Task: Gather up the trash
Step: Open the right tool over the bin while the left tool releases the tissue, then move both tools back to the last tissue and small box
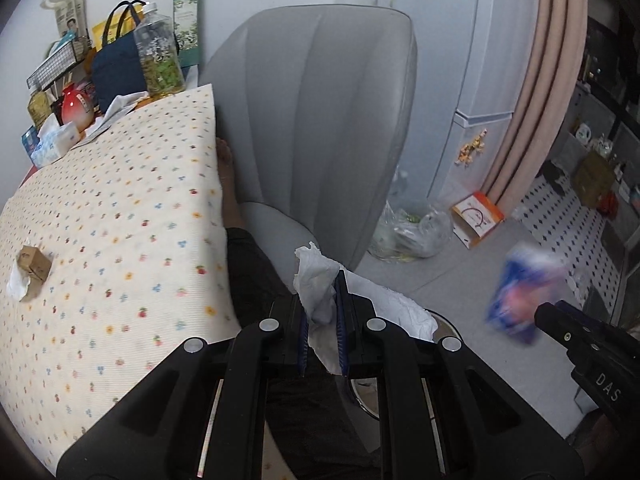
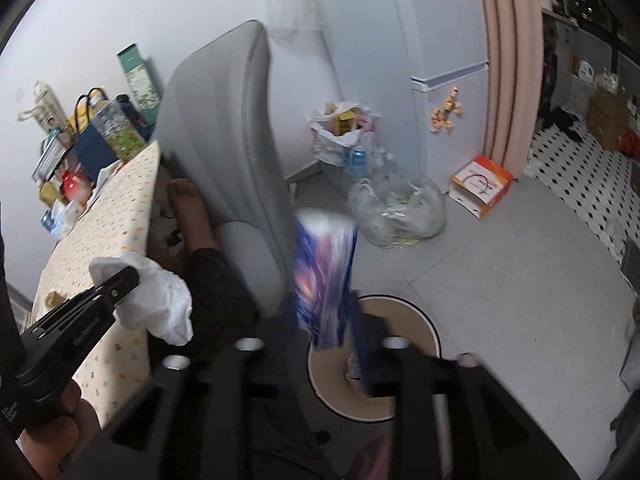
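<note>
Left claw (image 1: pixel 322 320): clenched on a crumpled white tissue (image 1: pixel 316 284), which sticks up between the blue pads and spills toward 3 o'clock. The claw sits off the counter edge, above the person's dark-clothed lap.

Right claw (image 2: pixel 326 336): the fingers flank a blue-and-purple wrapper (image 2: pixel 325 276), which is motion-blurred; whether they grip it cannot be determined. The wrapper stands upright above a round tan bin (image 2: pixel 416 320) on the floor at 5 o'clock.

Counter (image 1: pixel 120 220): covered by a flower-print cloth. A small brown box (image 1: pixel 34 262) rests on a white tissue scrap at 9 o'clock.

Beyond the claws at 12 o'clock stands a grey chair (image 1: pixel 320 120). At 2 o'clock a clear plastic bag (image 2: pixel 398 210) lies on the floor, with an orange-and-white box (image 2: pixel 482 182) just beside it.
</note>
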{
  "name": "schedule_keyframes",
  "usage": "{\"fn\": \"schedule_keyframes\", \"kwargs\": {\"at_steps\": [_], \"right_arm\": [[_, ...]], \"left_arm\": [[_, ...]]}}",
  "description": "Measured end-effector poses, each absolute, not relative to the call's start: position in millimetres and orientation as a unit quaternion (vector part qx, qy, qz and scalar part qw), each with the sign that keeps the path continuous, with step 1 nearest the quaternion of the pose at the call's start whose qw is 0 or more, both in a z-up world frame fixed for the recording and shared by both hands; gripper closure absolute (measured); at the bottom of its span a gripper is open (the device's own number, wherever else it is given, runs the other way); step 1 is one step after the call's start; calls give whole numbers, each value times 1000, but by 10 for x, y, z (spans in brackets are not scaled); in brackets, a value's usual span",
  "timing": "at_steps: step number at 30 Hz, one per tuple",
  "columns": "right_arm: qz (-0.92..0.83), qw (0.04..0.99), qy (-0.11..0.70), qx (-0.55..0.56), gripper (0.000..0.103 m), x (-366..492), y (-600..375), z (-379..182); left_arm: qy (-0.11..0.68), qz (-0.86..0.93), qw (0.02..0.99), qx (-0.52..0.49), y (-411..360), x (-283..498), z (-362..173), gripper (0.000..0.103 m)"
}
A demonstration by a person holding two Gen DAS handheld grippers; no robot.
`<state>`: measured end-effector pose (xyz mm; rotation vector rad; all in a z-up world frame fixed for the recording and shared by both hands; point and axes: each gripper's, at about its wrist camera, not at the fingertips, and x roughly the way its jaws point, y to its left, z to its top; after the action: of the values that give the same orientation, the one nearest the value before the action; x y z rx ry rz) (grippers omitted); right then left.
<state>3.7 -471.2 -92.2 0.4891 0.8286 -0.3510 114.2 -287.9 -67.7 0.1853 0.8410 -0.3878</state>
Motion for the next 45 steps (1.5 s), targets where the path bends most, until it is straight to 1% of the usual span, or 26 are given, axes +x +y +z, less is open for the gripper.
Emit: {"fn": "schedule_keyframes", "kwargs": {"at_steps": [1,8,17,21,22,23,24,25,29,33,34,35,37,39,40,41,43,45], "right_arm": [[-171,872,394,235,60,7,-4739,-930],[-183,870,388,244,59,-137,-4921,-932],[-210,867,377,248,52,-345,-5107,-855],[-226,865,372,250,47,-421,-5202,-843],[-229,864,371,252,46,-432,-5223,-844],[-231,864,370,253,46,-440,-5232,-838],[-232,863,369,254,46,-446,-5244,-838],[-233,863,368,254,45,-450,-5246,-838],[-231,864,368,254,45,-446,-5233,-840],[-230,865,367,252,44,-439,-5205,-827],[-229,866,367,251,43,-433,-5186,-818],[-229,867,366,250,40,-427,-5169,-808],[-228,870,362,243,29,-411,-5120,-767],[-224,875,358,236,24,-375,-5042,-714],[-220,877,357,233,22,-350,-5001,-689],[-217,879,356,232,20,-332,-4974,-672],[-209,883,352,229,14,-276,-4880,-623],[-201,887,348,226,11,-218,-4785,-578]], "left_arm": [[405,-188,890,91,-2901,1137,-687,91],[411,-202,883,104,-3098,1099,-749,91],[419,-235,869,118,-3449,980,-836,91],[430,-263,854,129,-3620,895,-894,90],[433,-271,849,131,-3663,872,-911,88],[436,-275,846,133,-3689,857,-920,73],[437,-279,845,130,-3696,849,-924,56],[436,-280,846,125,-3692,847,-918,51],[440,-283,845,114,-3654,903,-888,40],[431,-275,852,114,-3576,921,-822,33],[430,-273,853,113,-3550,926,-811,32],[428,-271,855,112,-3520,934,-789,30],[423,-262,861,108,-3431,961,-740,25],[416,-248,869,102,-3308,1001,-671,17],[414,-242,872,98,-3242,1023,-646,15],[410,-232,877,93,-3154,1053,-606,10],[405,-218,884,88,-3039,1083,-549,9],[400,-205,889,82,-2869,1132,-486,9]]}}
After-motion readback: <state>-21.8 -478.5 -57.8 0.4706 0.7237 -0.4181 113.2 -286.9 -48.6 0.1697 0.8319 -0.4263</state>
